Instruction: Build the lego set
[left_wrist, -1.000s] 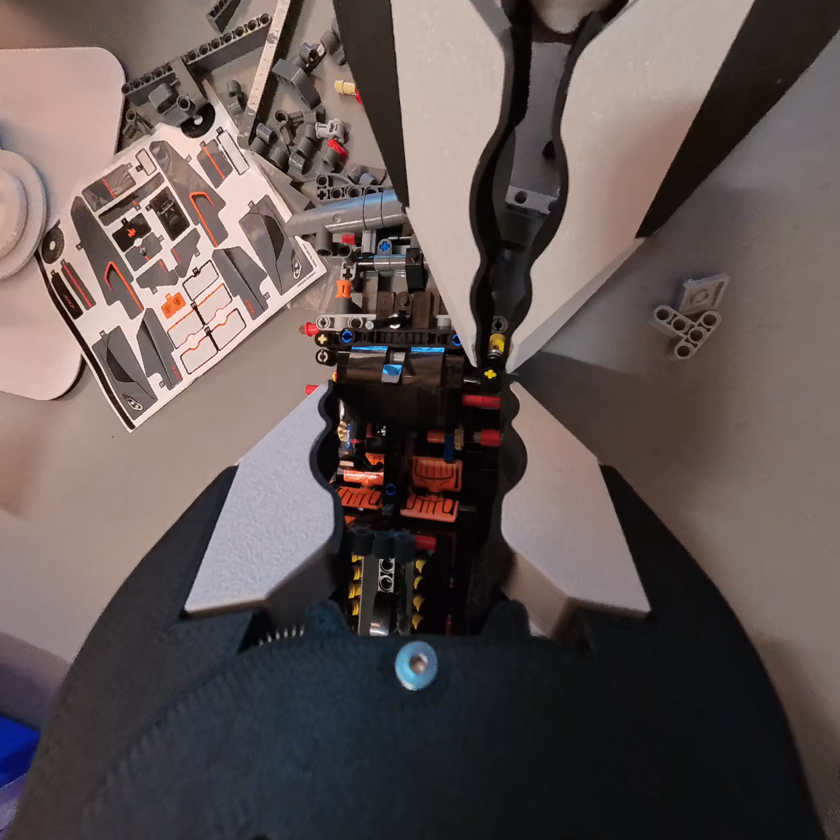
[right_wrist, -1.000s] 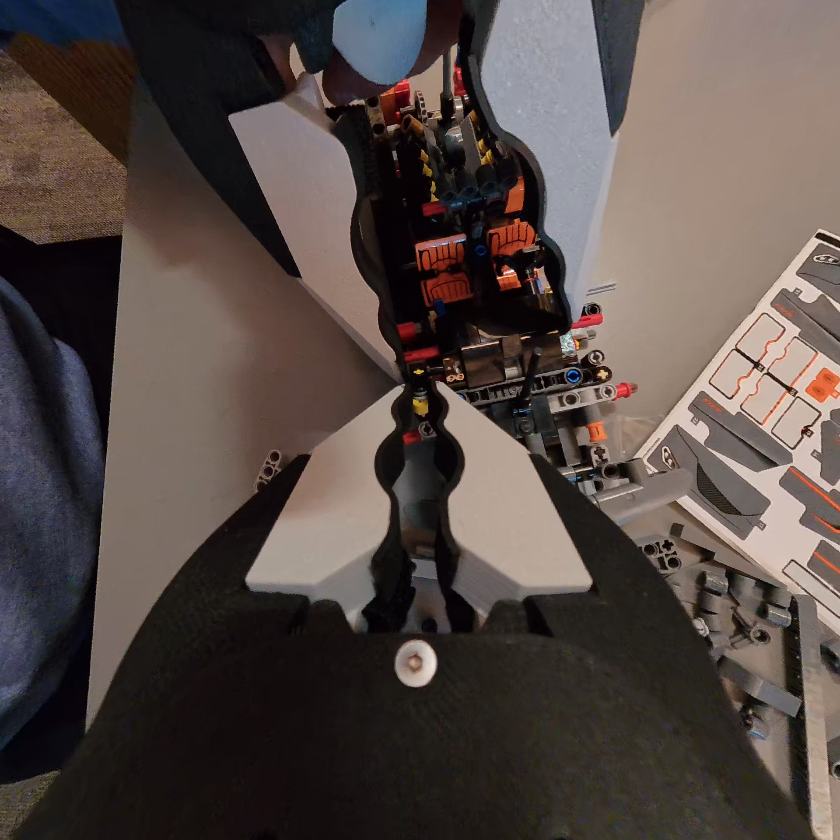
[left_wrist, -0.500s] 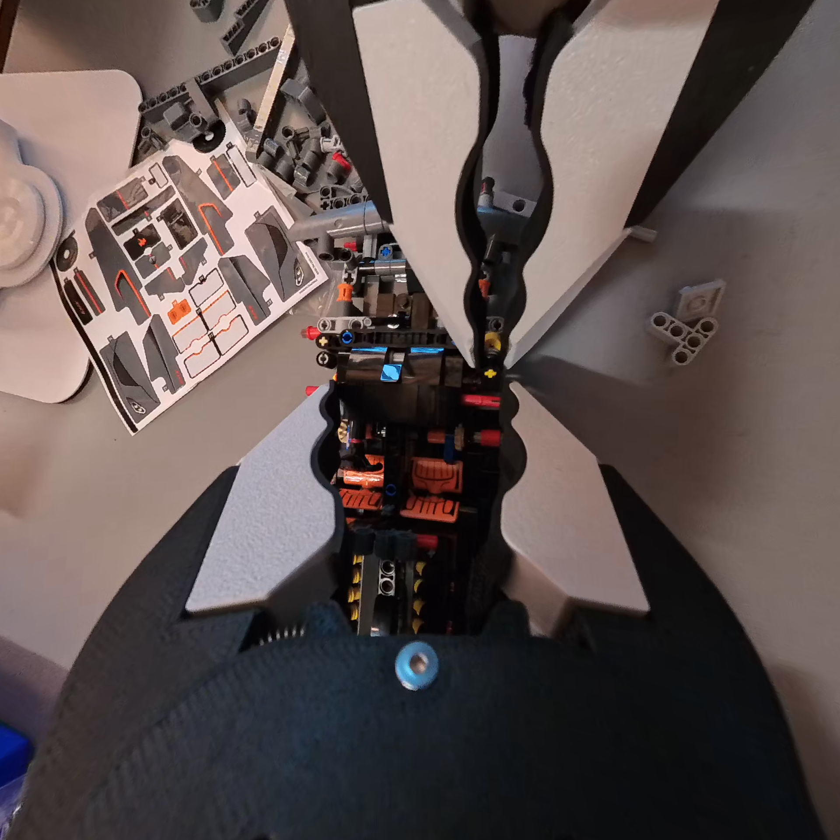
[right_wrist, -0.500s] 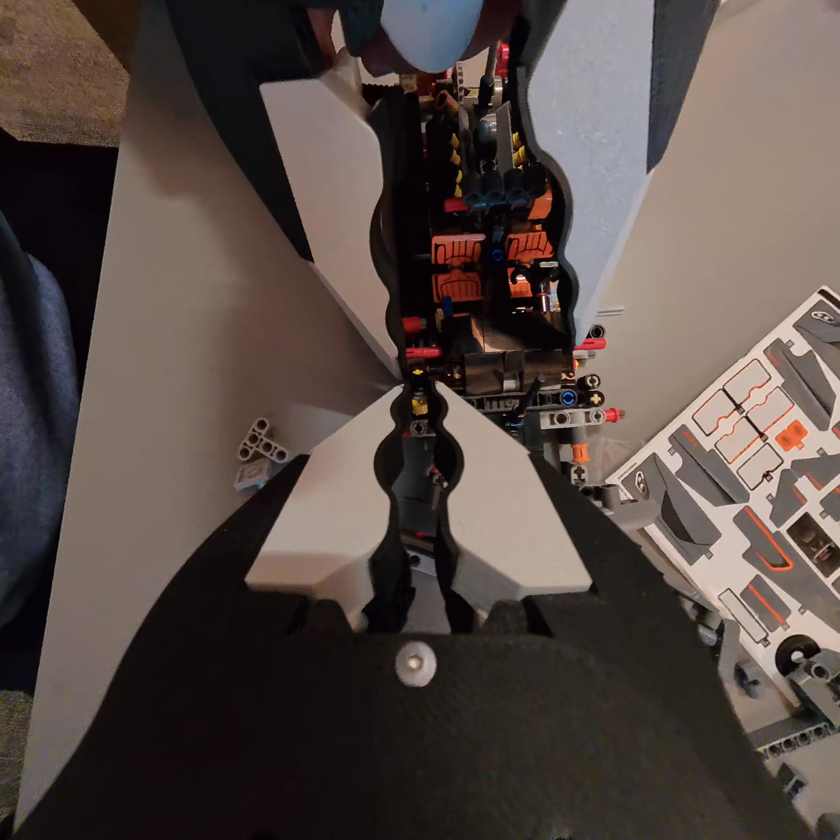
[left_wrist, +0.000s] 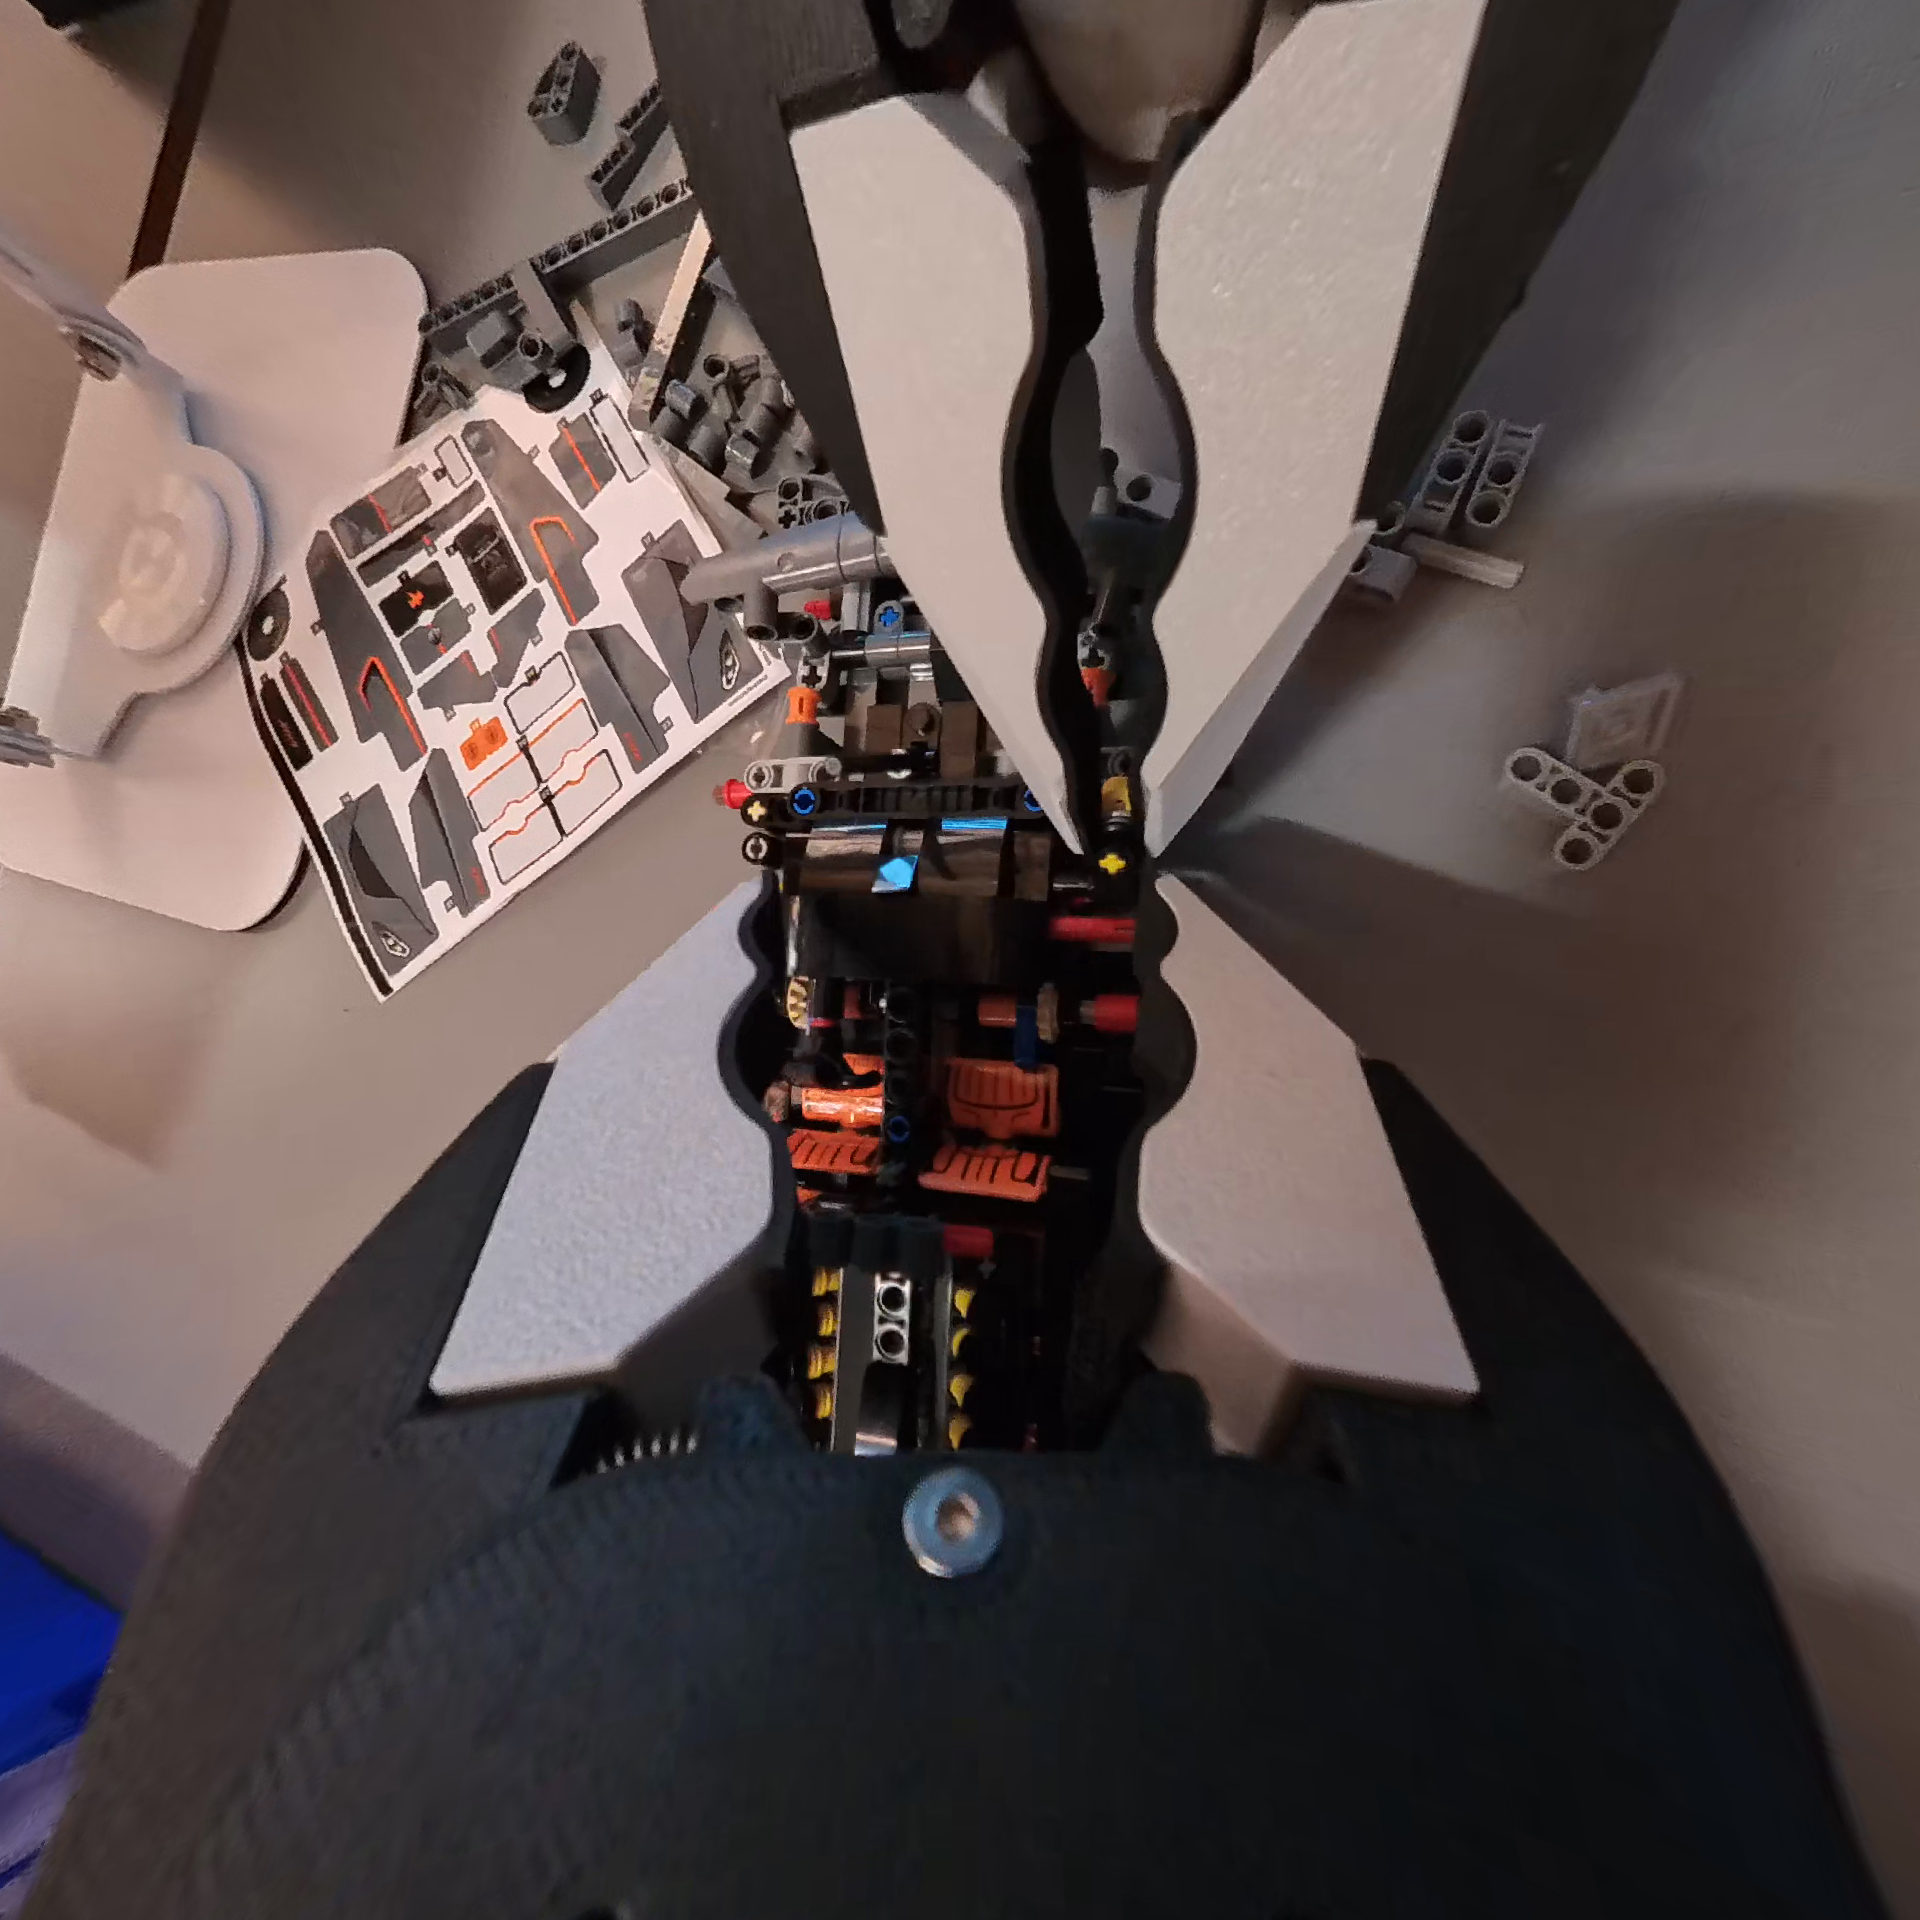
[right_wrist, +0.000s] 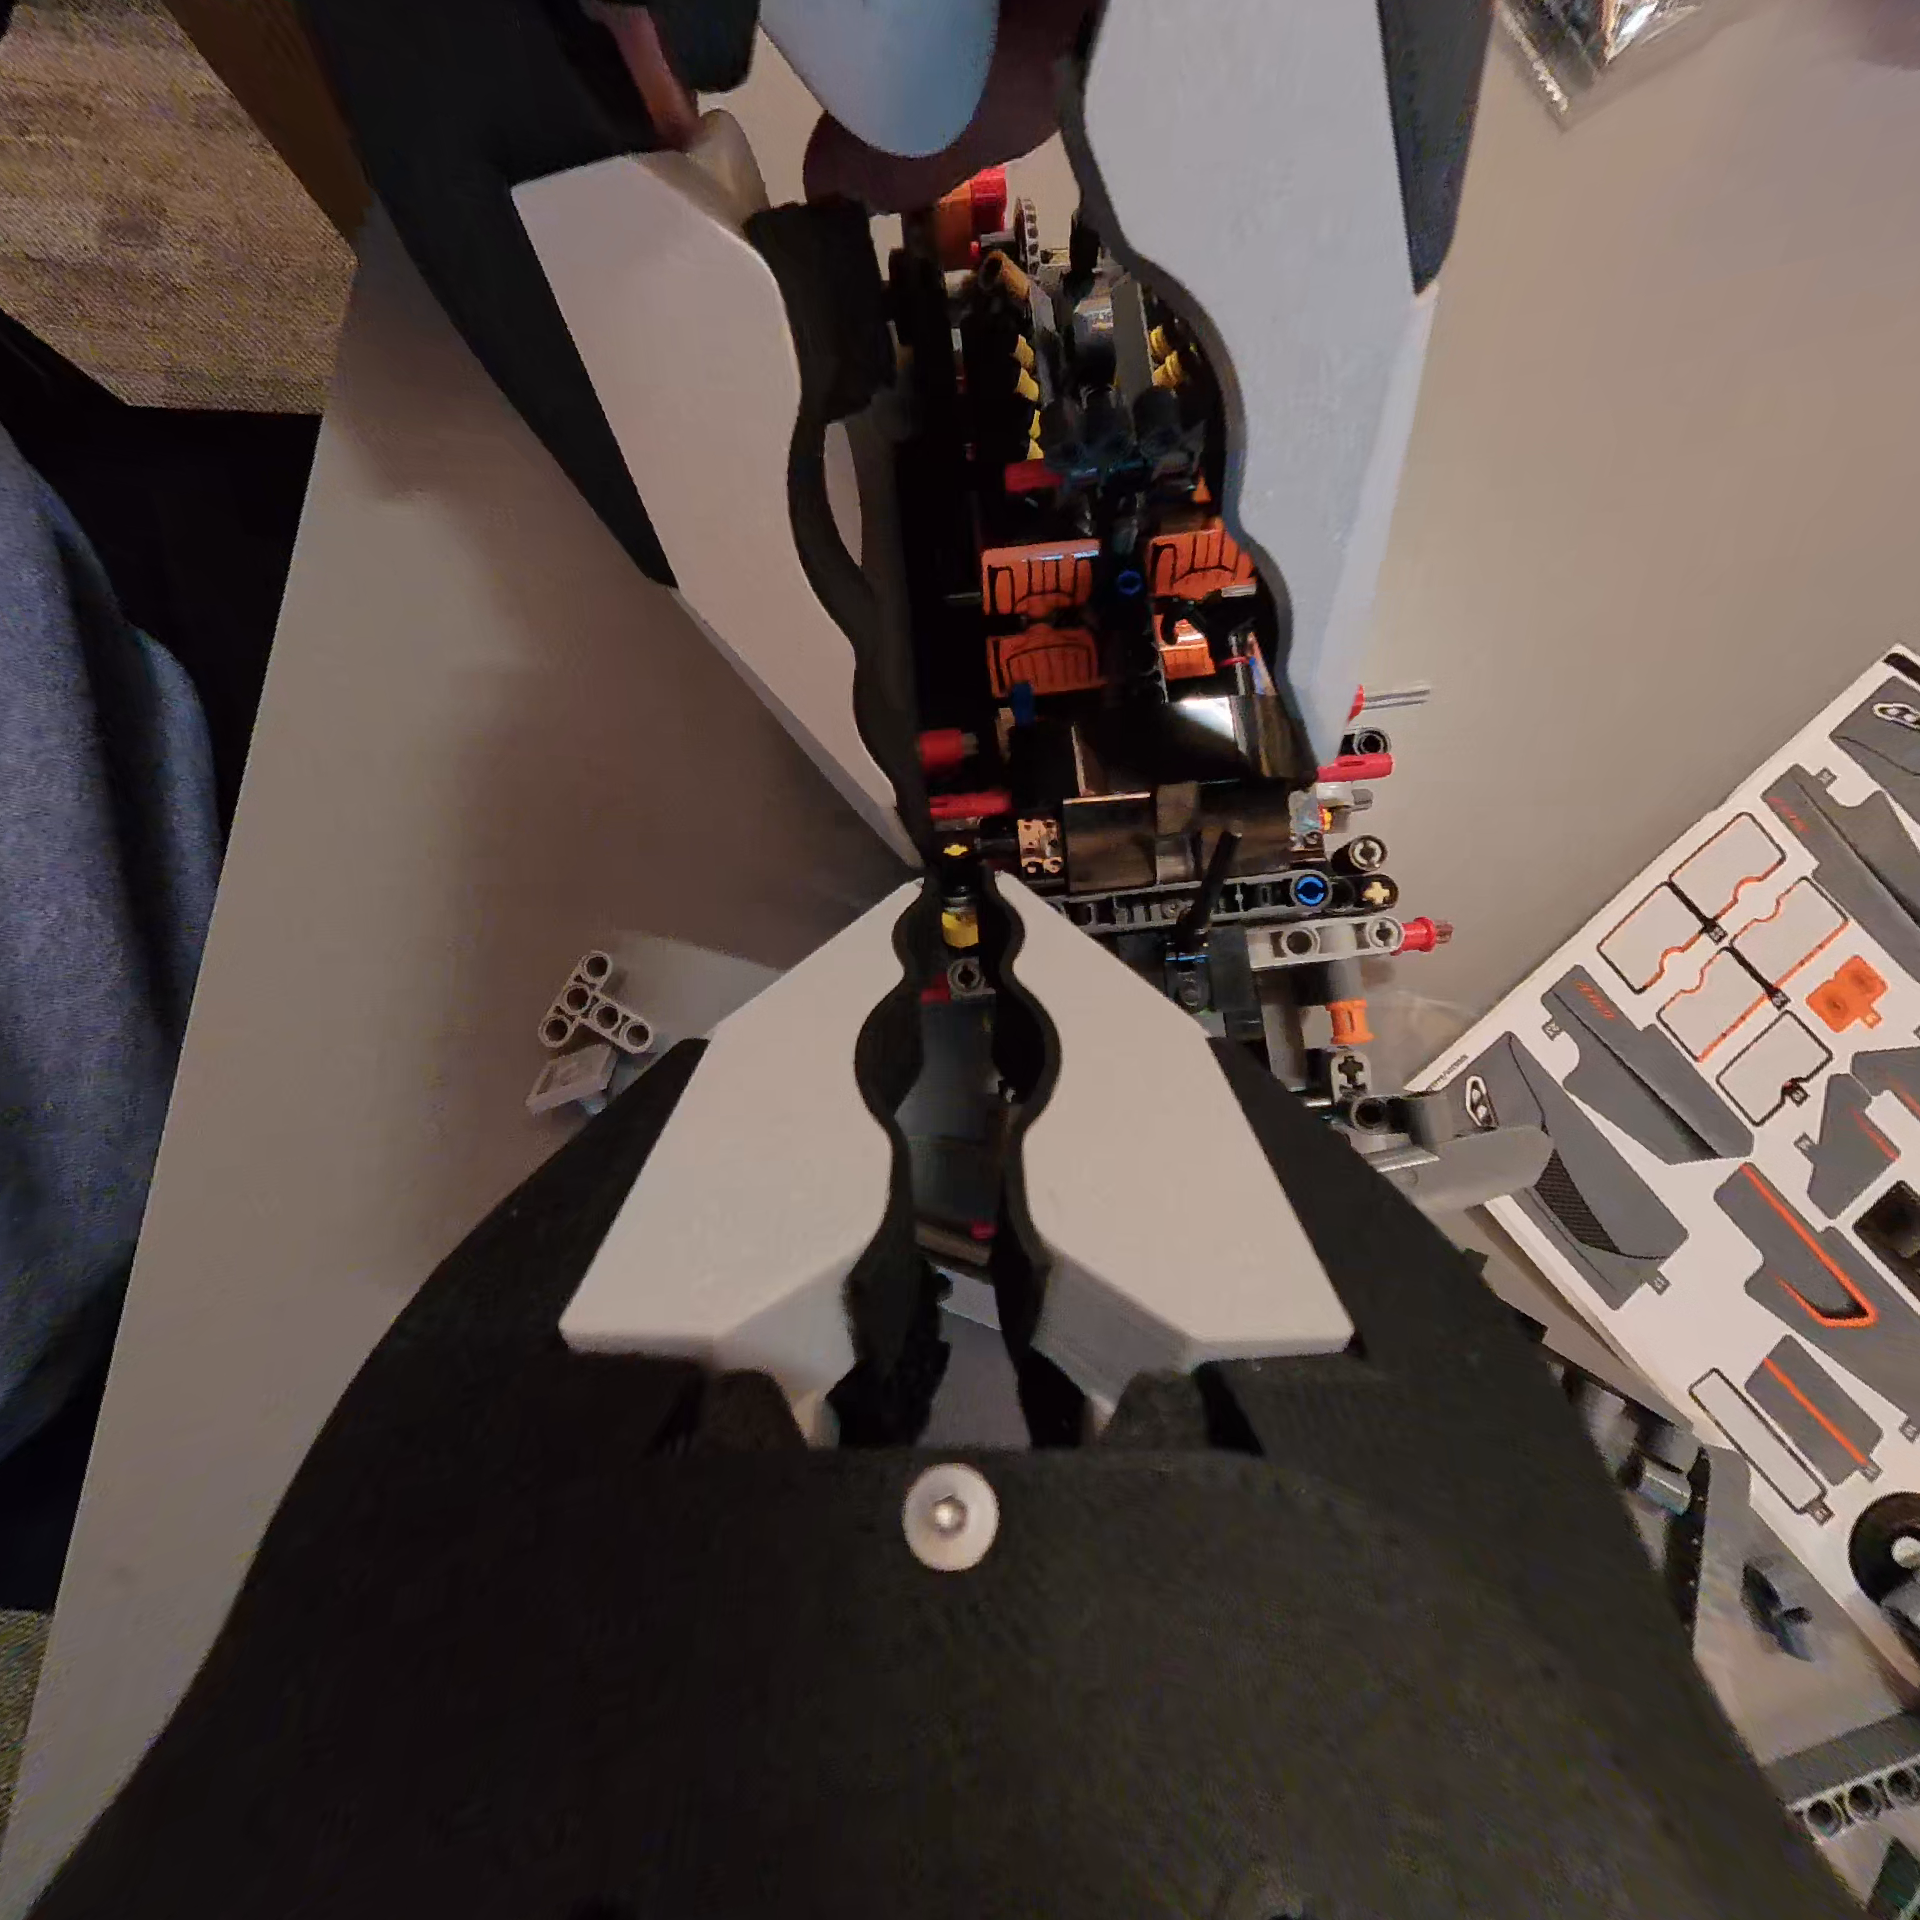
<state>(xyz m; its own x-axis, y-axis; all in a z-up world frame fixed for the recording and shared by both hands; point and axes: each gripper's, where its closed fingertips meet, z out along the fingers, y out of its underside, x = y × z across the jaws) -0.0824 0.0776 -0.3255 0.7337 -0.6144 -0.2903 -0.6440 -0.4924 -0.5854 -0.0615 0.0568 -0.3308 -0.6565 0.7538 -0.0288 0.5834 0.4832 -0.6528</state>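
A black lego car chassis (left_wrist: 935, 935) with orange seats (left_wrist: 997, 1101) is held above the grey table (left_wrist: 1558, 1143). My left gripper (left_wrist: 951, 894) is shut on its two sides around the middle. My right gripper (left_wrist: 1112, 831) comes from the opposite end and is shut on a grey part (right_wrist: 956, 1132) at the chassis' front corner, by a yellow pin (right_wrist: 961, 928). In the right wrist view my right gripper (right_wrist: 958, 894) is in front, the chassis (right_wrist: 1122, 821) beyond it, and the left gripper (right_wrist: 1112, 810) around the chassis. A gloved hand (right_wrist: 883, 62) shows behind it.
A sticker sheet (left_wrist: 499, 686) (right_wrist: 1714, 1039) lies beside the model. Loose grey lego pieces (left_wrist: 717, 416) lie past it. A light grey T-shaped piece (left_wrist: 1584, 805) (right_wrist: 592, 1013) lies on the other side, more grey beams (left_wrist: 1475, 478) farther off. A white stand base (left_wrist: 156, 582) is at the left. Both grippers' tips are roughly 8 cm from the light grey T-shaped piece (right_wrist: 592, 1013). Seen from the left wrist view (left_wrist: 1588, 791) as well.
Both grippers keep their hold on the chassis. The pair has shifted and tilted over the table, so the sticker sheet and loose pieces have drifted in both views.
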